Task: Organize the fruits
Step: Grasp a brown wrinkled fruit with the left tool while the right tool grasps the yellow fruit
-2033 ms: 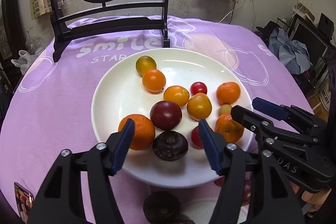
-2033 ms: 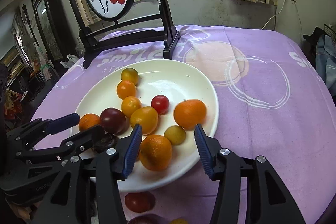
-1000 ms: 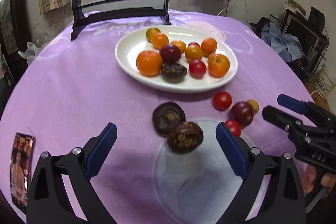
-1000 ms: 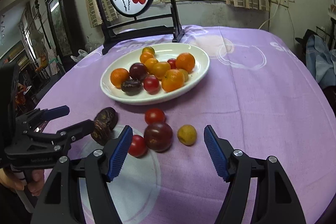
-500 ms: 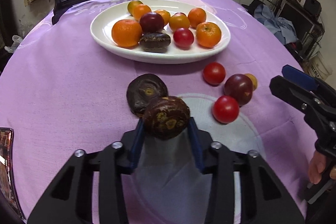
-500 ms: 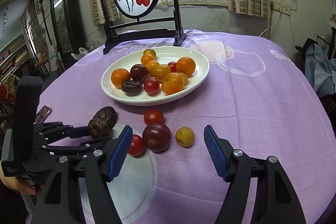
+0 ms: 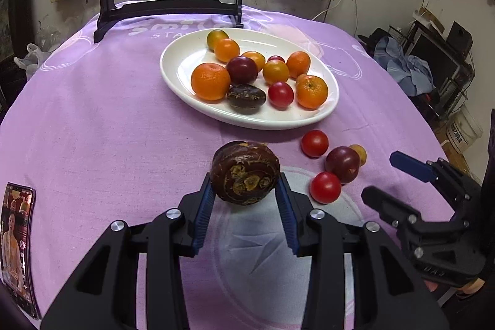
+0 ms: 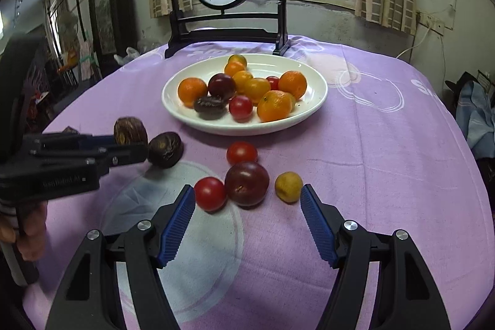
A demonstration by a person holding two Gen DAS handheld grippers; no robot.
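Left gripper jaws clamp a wrinkly brown passion fruit, long axis sideways; right gripper jaws gape wide.

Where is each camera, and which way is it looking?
Left wrist: on the left gripper, looking across the table at the white plate; its fingers clamp a dark brown fruit.
Right wrist: on the open right gripper, facing loose fruit and the plate; a hand shows.
Both see the plate.
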